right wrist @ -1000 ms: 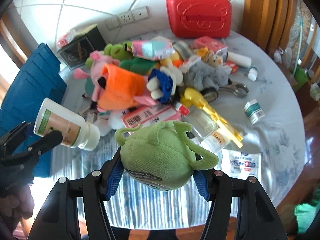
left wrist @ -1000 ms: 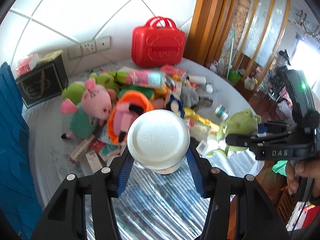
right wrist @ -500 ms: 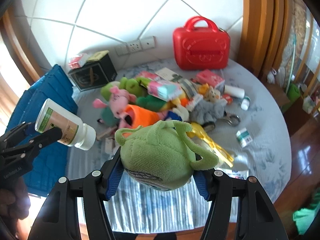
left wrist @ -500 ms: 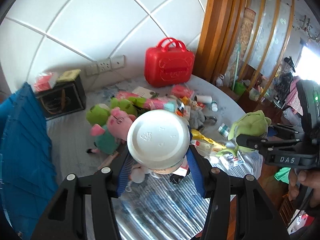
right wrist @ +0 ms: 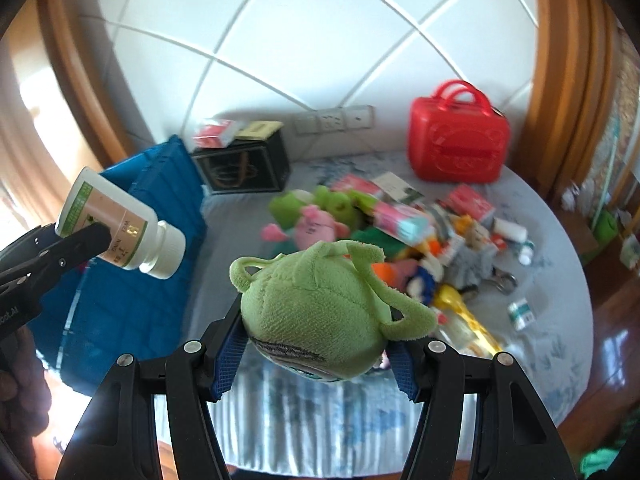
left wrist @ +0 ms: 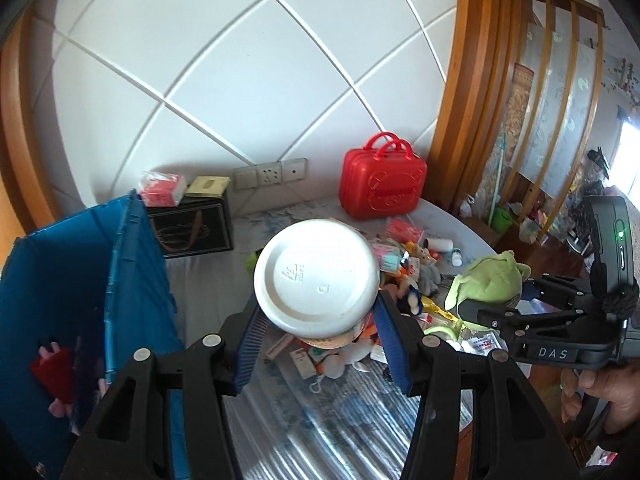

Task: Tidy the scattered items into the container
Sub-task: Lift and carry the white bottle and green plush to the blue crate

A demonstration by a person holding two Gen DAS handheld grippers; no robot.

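Left wrist: fingers [left wrist: 316,316] clamp white bottle [left wrist: 316,276]; right fingers [right wrist: 316,348] clamp green plush [right wrist: 320,312]

My left camera is sharp and daylit, with a blown-out window [left wrist: 630,156] at its right edge. My right camera is motion-blurred: the red case [right wrist: 458,140] and toy pile [right wrist: 384,232] smear, and glare floods its left edge. Both views bow strongly, and the corners go black.

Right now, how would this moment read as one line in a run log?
left fingers: gripping white bottle | right fingers: gripping green plush | blue crate: at left | pile on table
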